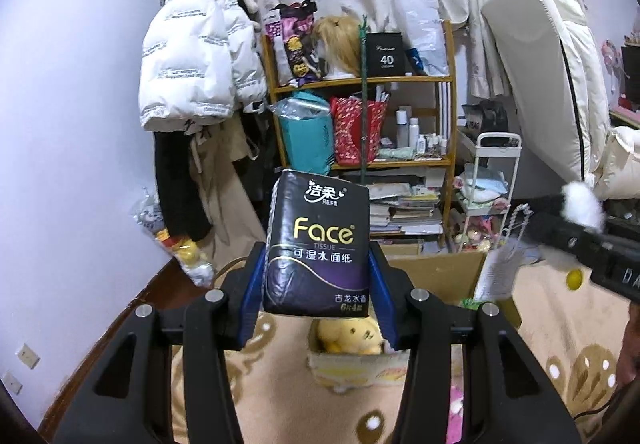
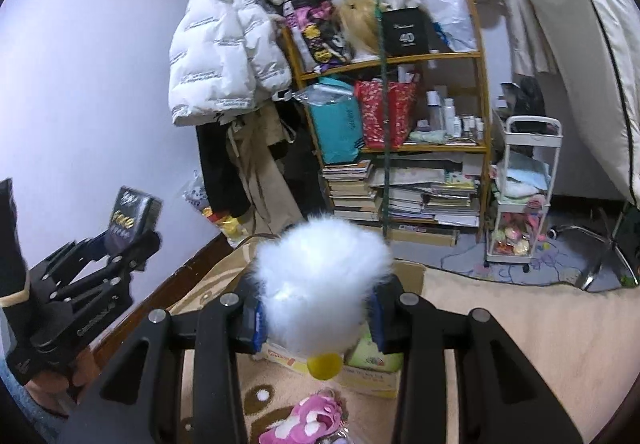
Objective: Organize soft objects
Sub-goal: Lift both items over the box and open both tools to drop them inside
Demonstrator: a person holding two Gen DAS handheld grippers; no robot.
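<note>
Left tongs (image 1: 316, 276) clenched on a black tissue pack (image 1: 318, 244), blue pads (image 1: 256, 284) pressing both its sides, pack upright and lifted above the floor. Right tongs (image 2: 318, 312) grasping a white fluffy toy (image 2: 320, 296) with a yellow ball (image 2: 325, 366) hanging under it, fur bulging out over the pads. In the left wrist view the right tongs and the toy show at the right edge; in the right wrist view the left tongs with the pack show at the left edge, well apart from the toy. Below the left tongs sits an open cardboard box (image 1: 344, 364) on the beige carpet (image 1: 560, 324), with a yellow plush (image 1: 350, 336) inside. A pink slipper (image 2: 308, 416) lies on the carpet near the box. Behind: wooden shelf (image 1: 448, 123) with bags, bottles and stacked books, white puffer jacket (image 1: 196, 55) hanging beside it on the left, white cart (image 1: 496, 179) to its right.
</note>
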